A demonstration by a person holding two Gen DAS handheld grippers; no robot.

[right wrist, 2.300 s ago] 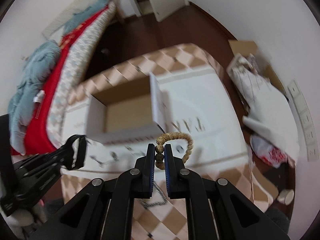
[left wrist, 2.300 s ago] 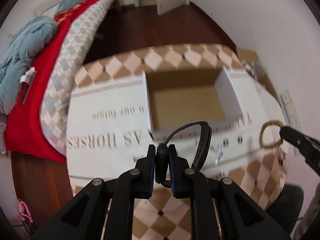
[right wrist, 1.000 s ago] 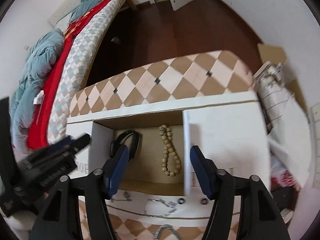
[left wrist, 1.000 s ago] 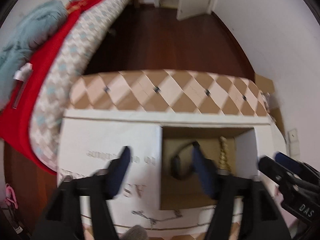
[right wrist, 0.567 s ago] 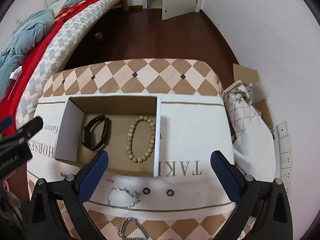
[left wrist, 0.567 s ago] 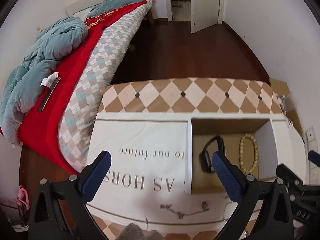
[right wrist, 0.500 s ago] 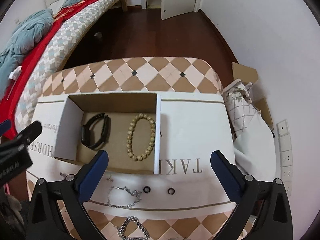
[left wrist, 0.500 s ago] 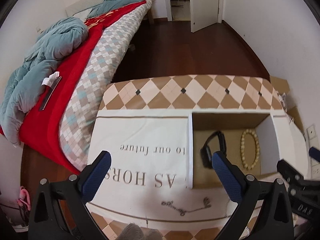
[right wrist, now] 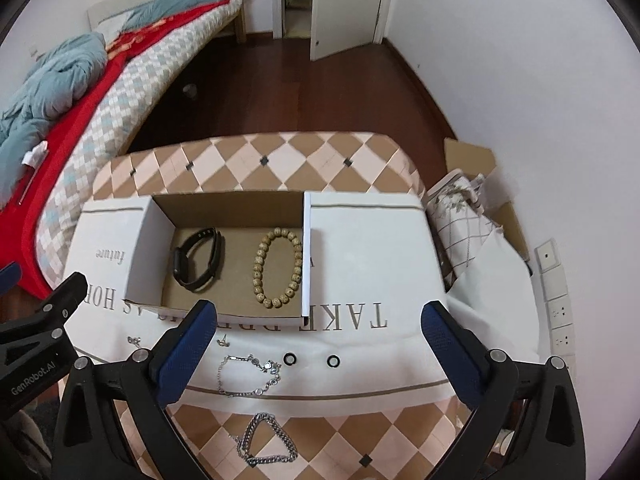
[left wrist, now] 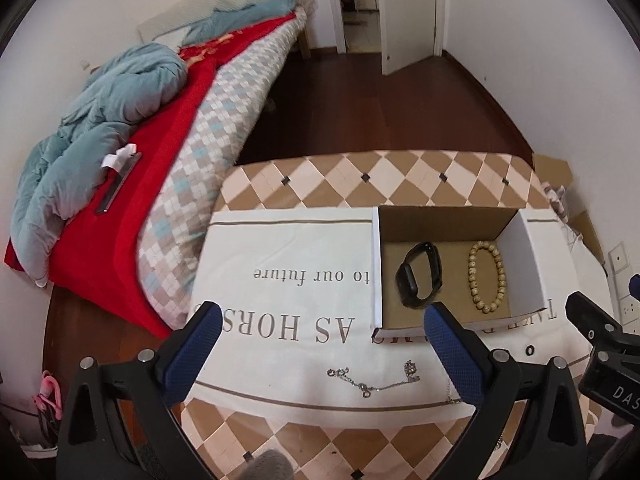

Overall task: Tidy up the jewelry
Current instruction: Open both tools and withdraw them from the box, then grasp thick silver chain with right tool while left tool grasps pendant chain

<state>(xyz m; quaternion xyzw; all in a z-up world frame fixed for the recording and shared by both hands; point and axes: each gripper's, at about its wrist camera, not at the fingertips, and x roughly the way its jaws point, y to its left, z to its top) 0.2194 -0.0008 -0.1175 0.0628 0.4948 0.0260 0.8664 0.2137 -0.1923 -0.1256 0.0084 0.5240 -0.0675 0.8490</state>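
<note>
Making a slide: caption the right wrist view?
Open right claw above cardboard box holding black wristband and beaded bracelet; chains, rings remain outside.

Earlier clamped in the left gripper (left wrist: 322, 322), now lying loose on the floor of the cardboard box (right wrist: 138, 254), toward its left wall: the black wristband (right wrist: 198, 260). Likewise released from the right gripper (right wrist: 318, 320) and laid flat beside the band, near the box's right wall, not touching it: the wooden bead bracelet (right wrist: 277, 268). Both sets of jaws gone from pinched shut to spread wide, nothing between them. Both grippers drawn back and up from the box, now over the near edge of the table.
</note>
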